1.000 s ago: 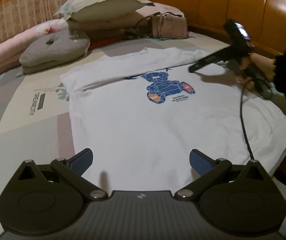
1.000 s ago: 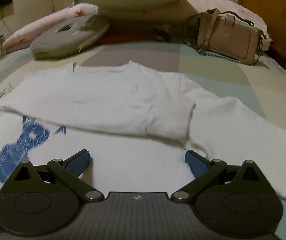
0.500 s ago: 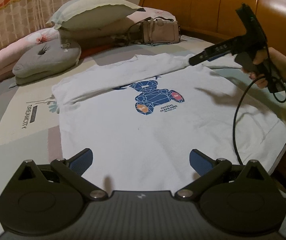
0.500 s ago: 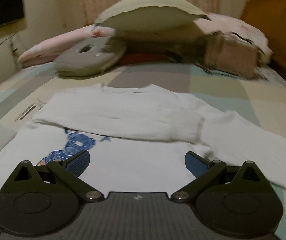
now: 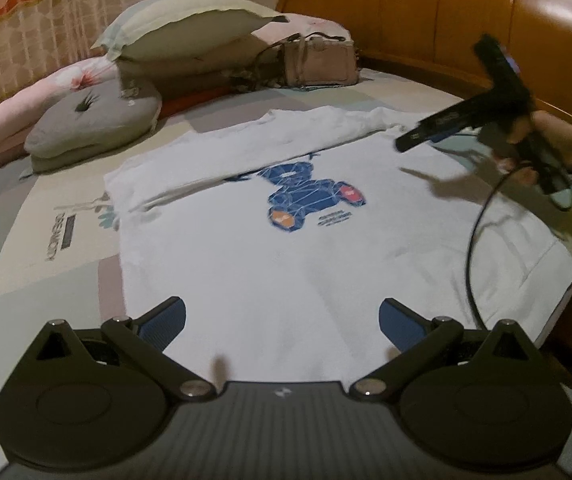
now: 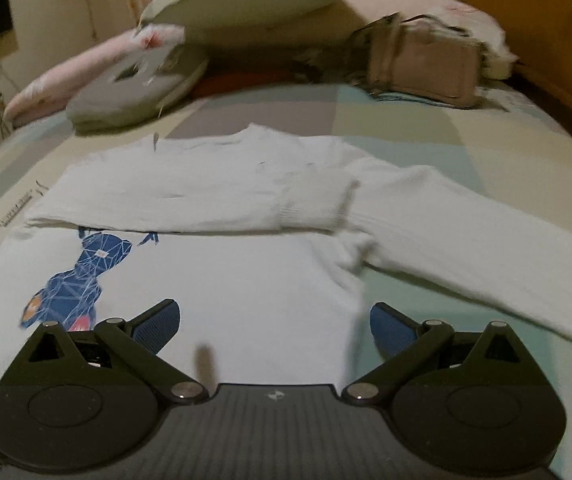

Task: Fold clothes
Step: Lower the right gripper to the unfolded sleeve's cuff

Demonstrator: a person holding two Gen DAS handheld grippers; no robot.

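Observation:
A white long-sleeved shirt (image 5: 286,252) with a blue bear print (image 5: 310,196) lies flat on the bed. One sleeve is folded across its chest (image 6: 206,196); the other sleeve (image 6: 466,240) stretches out to the right. My left gripper (image 5: 282,318) hovers open above the shirt's hem with nothing between its fingers. My right gripper (image 6: 274,322) is open over the shirt near the armpit of the spread sleeve. In the left wrist view that right gripper (image 5: 410,144) shows at the right, held by a hand (image 5: 554,136) above the shoulder area.
Pillows (image 5: 190,28), a grey round cushion (image 5: 94,124) and a pink handbag (image 5: 318,60) sit at the head of the bed. A wooden headboard (image 5: 466,12) runs along the right. A black cable (image 5: 474,248) hangs from the right gripper over the shirt. The bed edge is at the right.
My right gripper drew back and swung left and lower toward the shirt body, so the bear print shows more. My left gripper shifted slightly. Both stayed open.

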